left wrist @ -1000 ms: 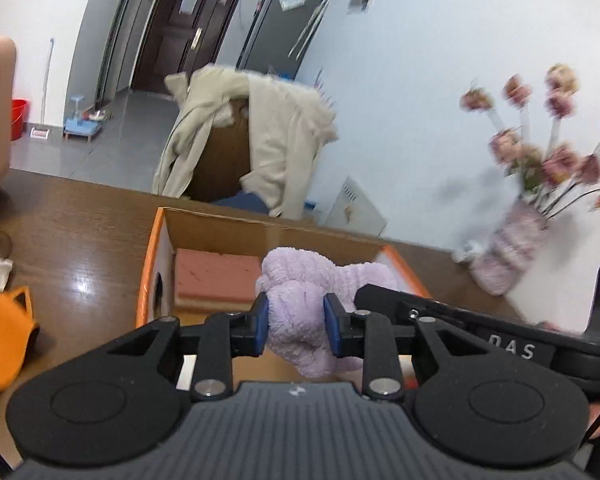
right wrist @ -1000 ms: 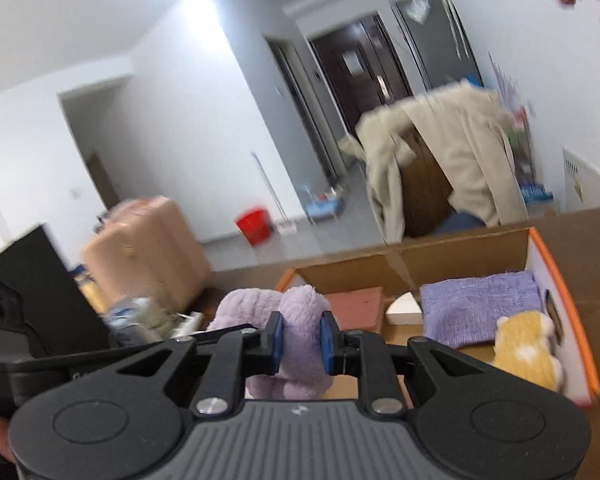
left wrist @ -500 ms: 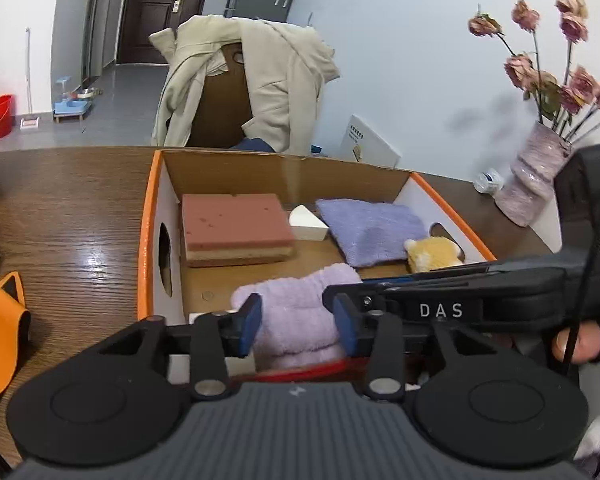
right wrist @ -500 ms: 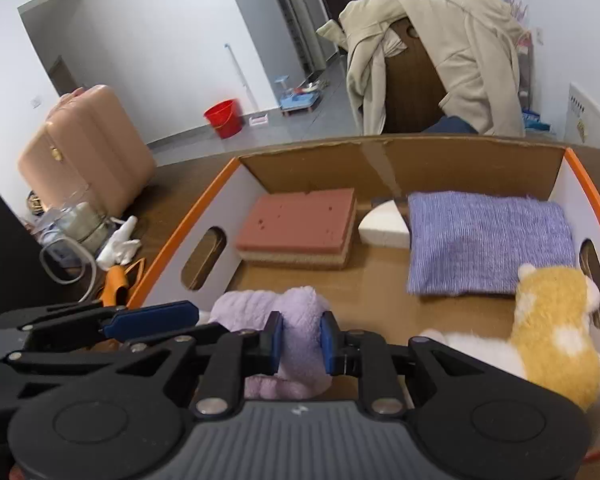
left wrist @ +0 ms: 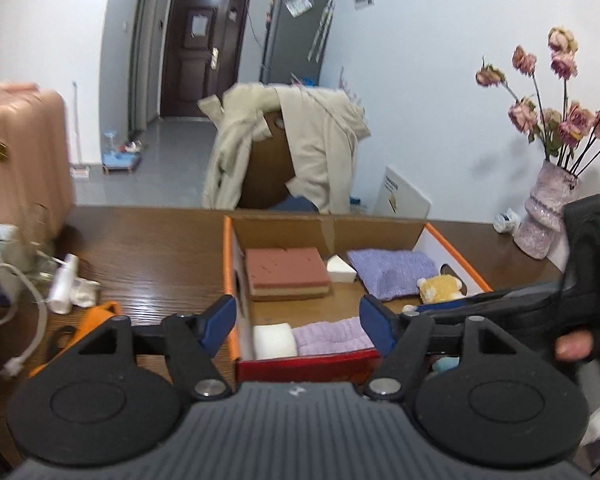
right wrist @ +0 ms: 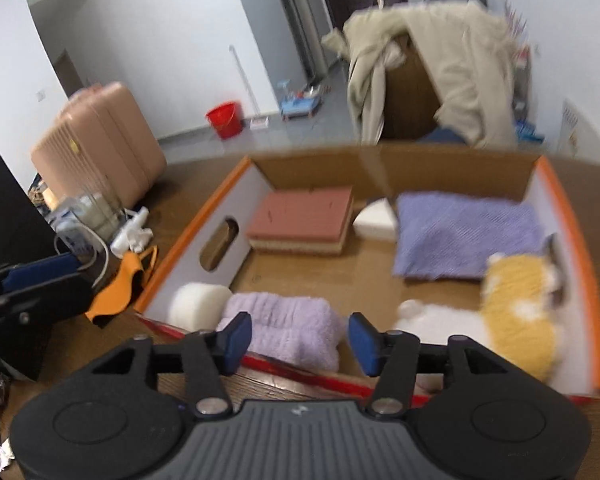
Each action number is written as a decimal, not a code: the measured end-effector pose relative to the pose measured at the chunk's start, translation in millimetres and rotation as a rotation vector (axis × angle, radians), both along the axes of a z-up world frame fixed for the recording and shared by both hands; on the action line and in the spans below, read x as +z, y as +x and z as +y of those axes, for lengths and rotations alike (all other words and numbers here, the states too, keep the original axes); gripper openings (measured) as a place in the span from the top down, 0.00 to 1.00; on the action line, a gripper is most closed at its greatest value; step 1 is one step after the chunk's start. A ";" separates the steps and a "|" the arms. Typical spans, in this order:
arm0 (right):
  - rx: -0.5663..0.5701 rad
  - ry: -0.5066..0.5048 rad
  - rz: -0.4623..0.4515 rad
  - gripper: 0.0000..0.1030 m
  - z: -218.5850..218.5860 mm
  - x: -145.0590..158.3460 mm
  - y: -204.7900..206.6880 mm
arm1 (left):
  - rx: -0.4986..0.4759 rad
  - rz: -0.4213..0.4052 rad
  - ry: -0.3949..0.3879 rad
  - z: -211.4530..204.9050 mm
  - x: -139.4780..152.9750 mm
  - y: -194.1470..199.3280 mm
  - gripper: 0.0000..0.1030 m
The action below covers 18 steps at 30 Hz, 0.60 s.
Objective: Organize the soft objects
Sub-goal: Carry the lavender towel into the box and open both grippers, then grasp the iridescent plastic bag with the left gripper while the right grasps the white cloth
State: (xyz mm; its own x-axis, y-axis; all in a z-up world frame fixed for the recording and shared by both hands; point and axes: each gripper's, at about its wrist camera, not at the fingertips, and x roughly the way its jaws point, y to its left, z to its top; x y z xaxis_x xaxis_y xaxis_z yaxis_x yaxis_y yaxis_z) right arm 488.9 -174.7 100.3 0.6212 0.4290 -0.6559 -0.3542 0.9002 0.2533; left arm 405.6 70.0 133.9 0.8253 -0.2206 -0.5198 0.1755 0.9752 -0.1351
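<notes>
A lilac fluffy towel (right wrist: 288, 330) lies in the near left corner of the cardboard box (right wrist: 192, 236), beside a white sponge roll (right wrist: 198, 300); it also shows in the left wrist view (left wrist: 332, 336). My right gripper (right wrist: 298, 340) is open and empty just above the box's near wall. My left gripper (left wrist: 298, 324) is open and empty, pulled back in front of the box (left wrist: 230, 264). The box also holds a pink sponge (right wrist: 304, 218), a white wedge (right wrist: 376, 218), a purple cloth (right wrist: 464, 236) and a yellow plush toy (right wrist: 516, 308).
An orange pouch (left wrist: 96, 316), a white bottle (left wrist: 62, 284) and a cable (left wrist: 28, 320) lie on the wooden table left of the box. A vase of dried flowers (left wrist: 548, 216) stands at the far right. A chair with a beige coat (left wrist: 292, 152) is behind the table.
Both grippers opened and let go of the lilac towel, which now lies in the box. Both grippers pulled back and up from it.
</notes>
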 end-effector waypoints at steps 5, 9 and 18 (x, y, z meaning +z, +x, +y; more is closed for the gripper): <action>-0.004 -0.027 -0.194 0.34 -26.5 52.2 -70.5 | 0.023 -0.090 0.030 4.4 23.4 -54.9 0.22; -0.013 0.004 -0.335 0.26 -48.6 73.8 -133.2 | 0.039 -0.171 0.053 3.5 31.1 -101.8 0.16; -0.048 0.052 -0.382 0.18 -62.9 -5.0 -263.0 | 0.154 -0.138 -0.055 -6.7 -45.8 -209.6 0.11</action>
